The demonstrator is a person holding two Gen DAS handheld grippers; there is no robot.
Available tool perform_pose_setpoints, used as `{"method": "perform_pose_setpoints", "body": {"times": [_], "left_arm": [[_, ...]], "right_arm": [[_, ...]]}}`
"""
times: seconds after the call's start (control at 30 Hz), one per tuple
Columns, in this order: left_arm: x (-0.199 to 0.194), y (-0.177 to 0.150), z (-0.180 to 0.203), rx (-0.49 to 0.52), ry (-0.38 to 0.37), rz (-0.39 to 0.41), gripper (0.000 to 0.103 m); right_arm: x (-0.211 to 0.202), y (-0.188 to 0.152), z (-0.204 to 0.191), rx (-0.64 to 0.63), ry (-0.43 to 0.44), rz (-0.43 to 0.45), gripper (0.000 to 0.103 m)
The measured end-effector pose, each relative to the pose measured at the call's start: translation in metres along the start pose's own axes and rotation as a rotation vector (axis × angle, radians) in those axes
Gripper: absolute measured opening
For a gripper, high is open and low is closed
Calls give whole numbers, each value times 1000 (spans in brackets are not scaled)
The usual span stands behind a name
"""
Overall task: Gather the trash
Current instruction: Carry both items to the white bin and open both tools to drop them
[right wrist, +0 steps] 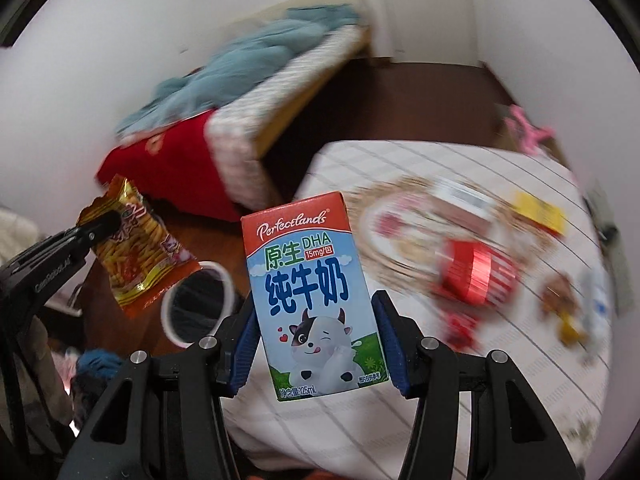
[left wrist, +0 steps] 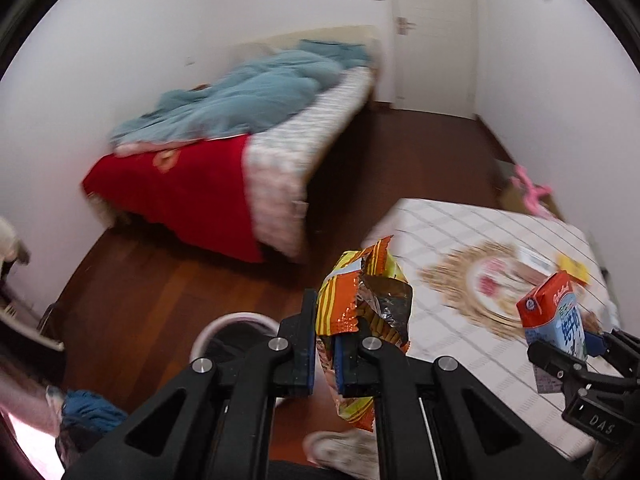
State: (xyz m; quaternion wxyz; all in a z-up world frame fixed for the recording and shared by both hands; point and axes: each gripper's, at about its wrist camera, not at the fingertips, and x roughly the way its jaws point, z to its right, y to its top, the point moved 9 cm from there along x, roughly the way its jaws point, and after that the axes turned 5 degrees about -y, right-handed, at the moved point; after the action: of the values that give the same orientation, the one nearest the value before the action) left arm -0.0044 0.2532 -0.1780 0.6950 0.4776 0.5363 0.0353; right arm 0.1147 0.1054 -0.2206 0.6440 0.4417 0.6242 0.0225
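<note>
Below-left of both tongs sits the bin (right wrist: 198, 306); left tongs (left wrist: 324, 354) clamp snack wrapper (left wrist: 362, 300), nearer; right tongs (right wrist: 316, 344) clamp milk carton (right wrist: 310, 292).

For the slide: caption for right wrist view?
Right gripper holds milk carton above table; left gripper carries snack wrapper.

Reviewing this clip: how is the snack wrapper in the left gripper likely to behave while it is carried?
The snack wrapper is probably floppy: it crumples above the left gripper and hangs loose below it. It looks opened and flattened, so likely very light. Its foil lining looks glossy, so it may slip if the grip loosens.
</note>
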Motion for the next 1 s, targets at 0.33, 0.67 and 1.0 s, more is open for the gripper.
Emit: {"method": "perform_pose_setpoints", "body": {"times": [0.33,0.67,1.0], "left_arm": [[67,-39,-150,-201,147,-97,4],[164,-130,-238,-426,199,-293,5],[209,-166,-247,-522,155,-401,9]], "right_arm": [[133,16,-169,-176,105,-138,56],[281,-36,-237,-202,126,-361,56],[380,-67,-262,-213,111,-494,56]]}}
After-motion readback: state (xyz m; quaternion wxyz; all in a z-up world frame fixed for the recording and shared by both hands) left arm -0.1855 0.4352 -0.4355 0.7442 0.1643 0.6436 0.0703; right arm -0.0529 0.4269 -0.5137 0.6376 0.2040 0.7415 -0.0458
